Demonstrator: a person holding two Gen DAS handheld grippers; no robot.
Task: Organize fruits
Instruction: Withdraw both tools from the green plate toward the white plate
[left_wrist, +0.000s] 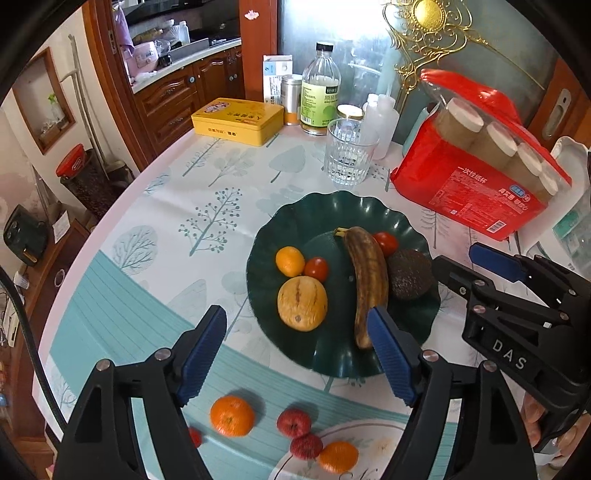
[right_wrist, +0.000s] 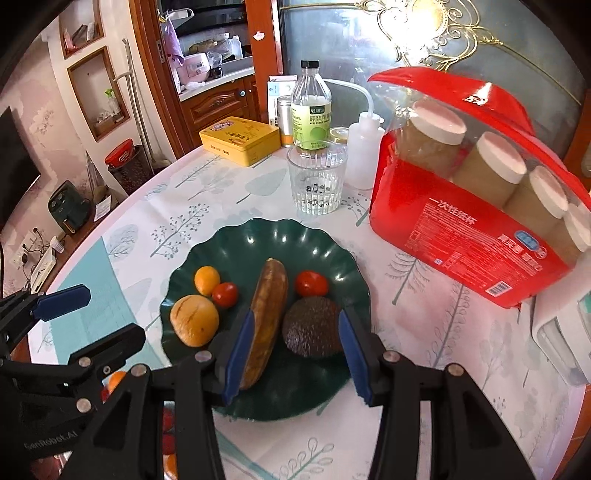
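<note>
You are working in a lived-in home, at a dining table (left_wrist: 155, 236) beside a kitchen; the table wears a tree-patterned cloth, and at twelve o'clock stand a vinegar bottle (left_wrist: 320, 90), a drinking glass (left_wrist: 349, 151), a yellow tin (left_wrist: 238, 120) and a red pack of paper cups (left_wrist: 480, 177); at eleven o'clock a doorway opens on carved wooden cabinets (left_wrist: 173, 99) under a white counter crowded with appliances; at nine o'clock you see papered walls with framed niches (right_wrist: 98, 92) and a small green appliance (right_wrist: 68, 208) on a low sideboard; behind the table, an ornate gilt-scrolled glass door (right_wrist: 443, 40).
</note>
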